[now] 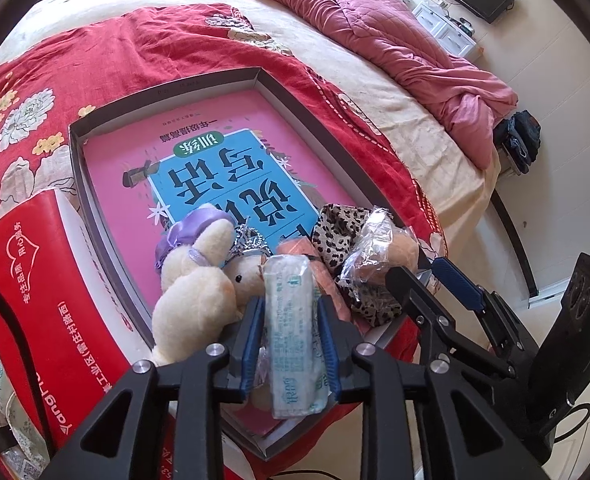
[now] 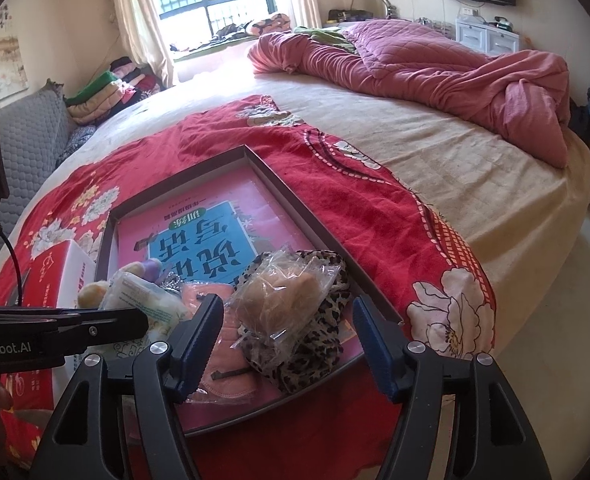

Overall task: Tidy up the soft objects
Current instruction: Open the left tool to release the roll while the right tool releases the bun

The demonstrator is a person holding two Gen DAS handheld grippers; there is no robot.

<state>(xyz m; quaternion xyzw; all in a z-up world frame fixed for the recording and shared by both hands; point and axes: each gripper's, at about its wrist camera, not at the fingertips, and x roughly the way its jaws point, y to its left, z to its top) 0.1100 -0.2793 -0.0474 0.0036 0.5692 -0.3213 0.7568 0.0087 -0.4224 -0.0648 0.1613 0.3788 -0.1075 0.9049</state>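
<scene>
The left gripper point(image 1: 289, 322) clenches a white plastic-wrapped tissue pack point(image 1: 291, 332) just above the near end of the shallow grey cardboard tray point(image 1: 167, 90) on the bed. To place it well, lower it onto a bare patch of the pink-and-blue book point(image 1: 215, 160) lining the tray before letting go, clear of the cream plush rabbit point(image 1: 199, 280). The right gripper point(image 2: 287, 336) hangs released around a bagged tan plush toy point(image 2: 279, 292), which lies on a leopard-print cloth point(image 2: 319, 344) beside a folded pink cloth point(image 2: 223, 344), all in the tray.
</scene>
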